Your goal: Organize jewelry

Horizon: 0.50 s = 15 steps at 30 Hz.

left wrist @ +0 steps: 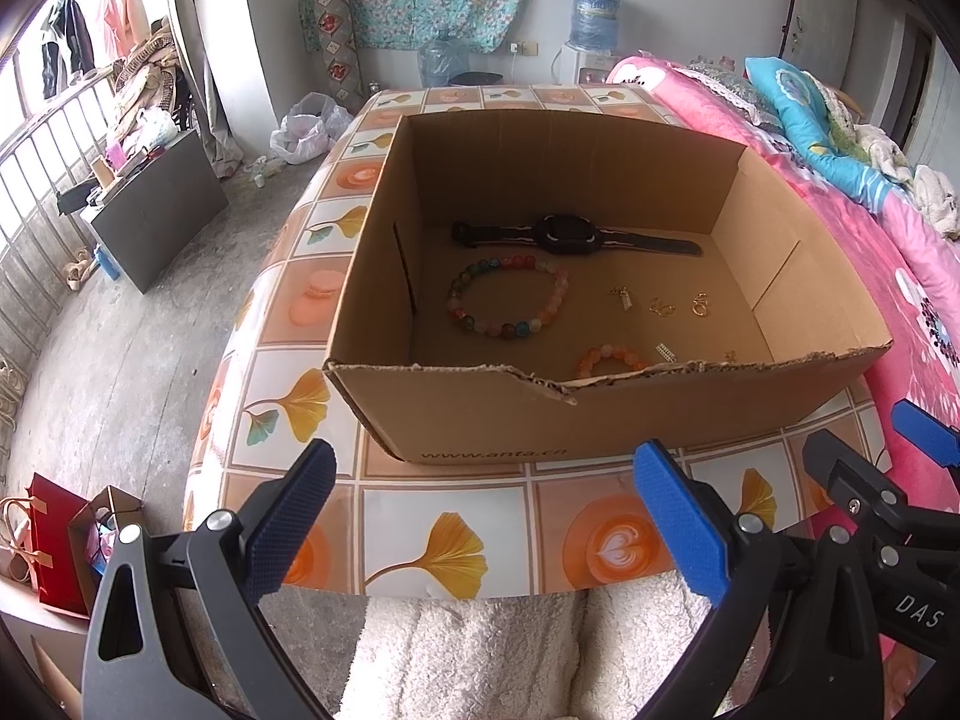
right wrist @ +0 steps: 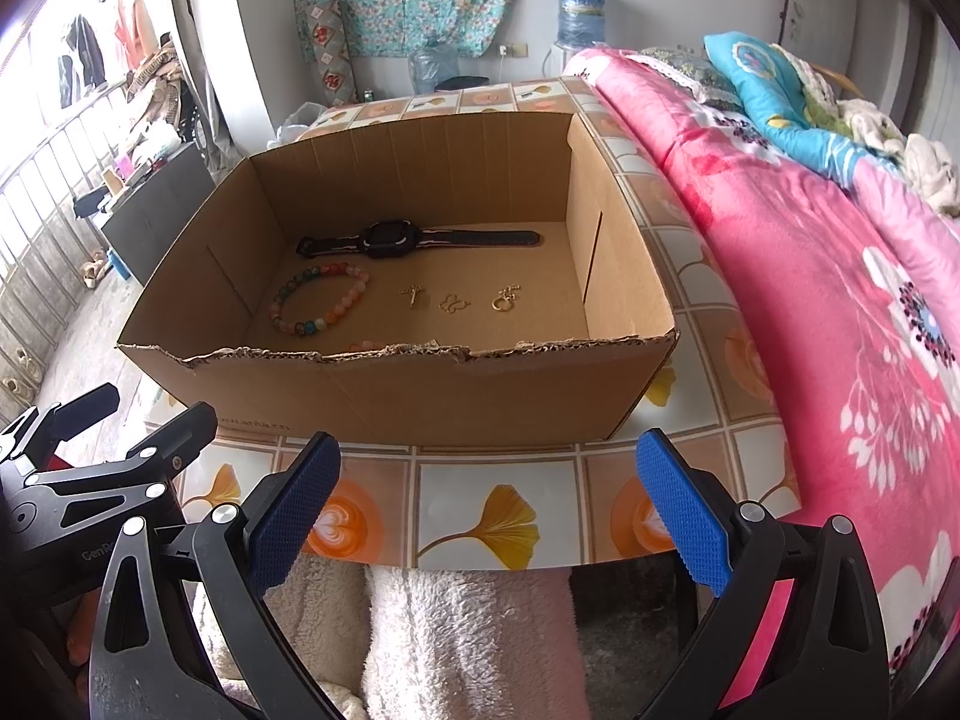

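An open cardboard box (left wrist: pixel 480 414) (right wrist: pixel 420 396) stands on a tiled-pattern table. Inside lie a black watch (left wrist: pixel 570 234) (right wrist: pixel 390 238), a multicoloured bead bracelet (left wrist: pixel 507 294) (right wrist: pixel 321 298), an orange bead bracelet (left wrist: pixel 606 360) near the front wall, and small gold pieces (left wrist: pixel 663 306) (right wrist: pixel 456 302). My left gripper (left wrist: pixel 486 510) is open and empty, hanging in front of the box over the table's near edge. My right gripper (right wrist: pixel 489 507) is also open and empty, just to its right, at the same edge. In the right wrist view the orange bracelet is mostly hidden behind the box's torn front wall.
The table (left wrist: pixel 456 546) (right wrist: pixel 480 516) has a glossy cloth with leaf and coffee prints. A bed with a pink floral blanket (right wrist: pixel 840 300) runs along the right. Fluffy white fabric (left wrist: pixel 468 654) lies below the table edge. A red gift bag (left wrist: pixel 54 546) stands on the floor at left.
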Each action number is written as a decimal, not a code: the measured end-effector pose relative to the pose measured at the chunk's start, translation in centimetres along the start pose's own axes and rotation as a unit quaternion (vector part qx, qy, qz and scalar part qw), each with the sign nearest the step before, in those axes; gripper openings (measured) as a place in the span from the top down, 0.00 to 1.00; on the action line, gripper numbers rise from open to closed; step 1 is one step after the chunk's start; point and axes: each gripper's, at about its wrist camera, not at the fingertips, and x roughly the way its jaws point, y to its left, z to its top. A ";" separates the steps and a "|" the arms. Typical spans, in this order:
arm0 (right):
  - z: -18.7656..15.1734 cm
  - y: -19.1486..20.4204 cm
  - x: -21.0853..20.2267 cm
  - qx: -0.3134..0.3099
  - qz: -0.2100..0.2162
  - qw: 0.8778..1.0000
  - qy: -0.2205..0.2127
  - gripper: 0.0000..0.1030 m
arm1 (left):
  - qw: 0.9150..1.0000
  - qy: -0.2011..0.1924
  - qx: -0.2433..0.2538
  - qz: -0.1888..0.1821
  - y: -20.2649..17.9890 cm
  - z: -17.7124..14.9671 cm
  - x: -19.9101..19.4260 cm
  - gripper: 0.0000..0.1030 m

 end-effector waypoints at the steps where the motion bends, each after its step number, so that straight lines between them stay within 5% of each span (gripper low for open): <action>1: 0.0 0.0 0.0 0.000 0.000 1.000 0.000 0.08 | 1.000 -0.001 0.000 0.000 0.0 0.0 0.0 0.05; 15: 0.0 -0.1 0.1 0.000 0.000 1.000 0.002 0.08 | 1.000 0.000 0.001 -0.001 0.0 -0.1 0.1 0.05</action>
